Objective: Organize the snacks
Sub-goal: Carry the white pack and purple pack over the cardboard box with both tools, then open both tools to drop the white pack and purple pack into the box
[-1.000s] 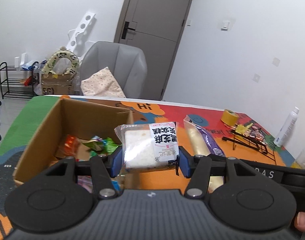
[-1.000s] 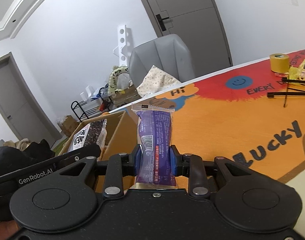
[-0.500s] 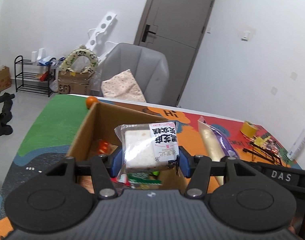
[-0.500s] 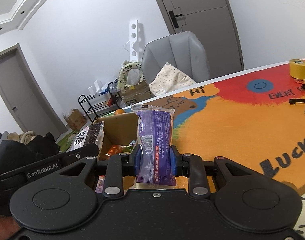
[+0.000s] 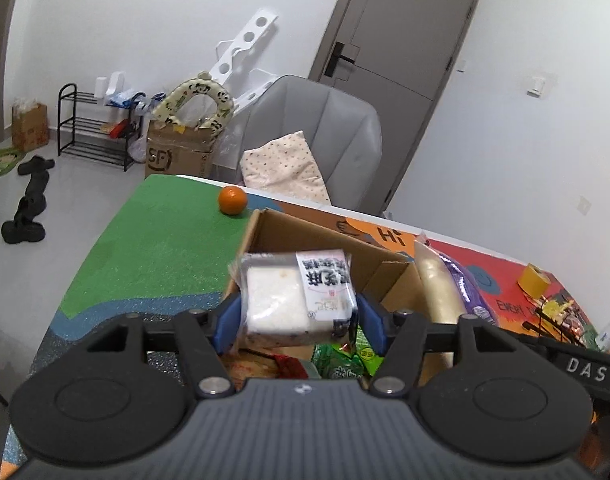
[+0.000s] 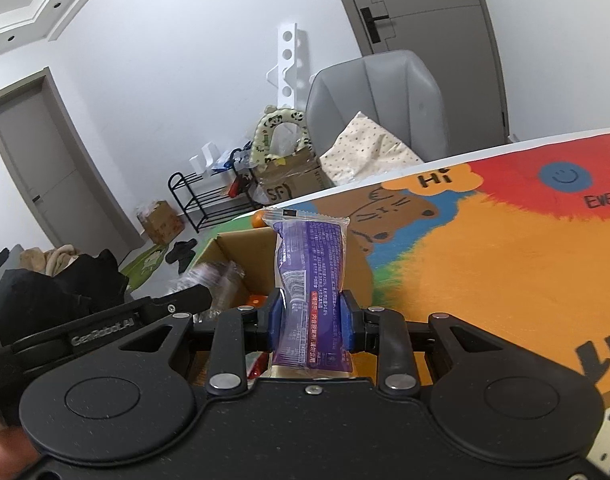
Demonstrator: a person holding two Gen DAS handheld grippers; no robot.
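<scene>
My left gripper [image 5: 295, 322] is shut on a clear-wrapped white sandwich pack [image 5: 293, 300] and holds it over the open cardboard box [image 5: 329, 240]. The box holds several snack packets, a green one [image 5: 345, 362] among them. My right gripper [image 6: 309, 318] is shut on a long purple bread pack [image 6: 311, 276], upright above the same box [image 6: 241, 248]. That purple pack also shows at the right in the left wrist view [image 5: 449, 288]. The left gripper's body [image 6: 105, 324] shows at the left of the right wrist view.
An orange [image 5: 233, 199] lies on the green part of the colourful table mat [image 5: 157, 240] behind the box. A yellow tape roll [image 5: 535, 282] and a black wire stand [image 5: 553, 316] sit far right. A grey chair [image 5: 317, 128] stands behind the table.
Both grippers have moved left with their packs and now hang over the box. The orange behind the box has come into view.
</scene>
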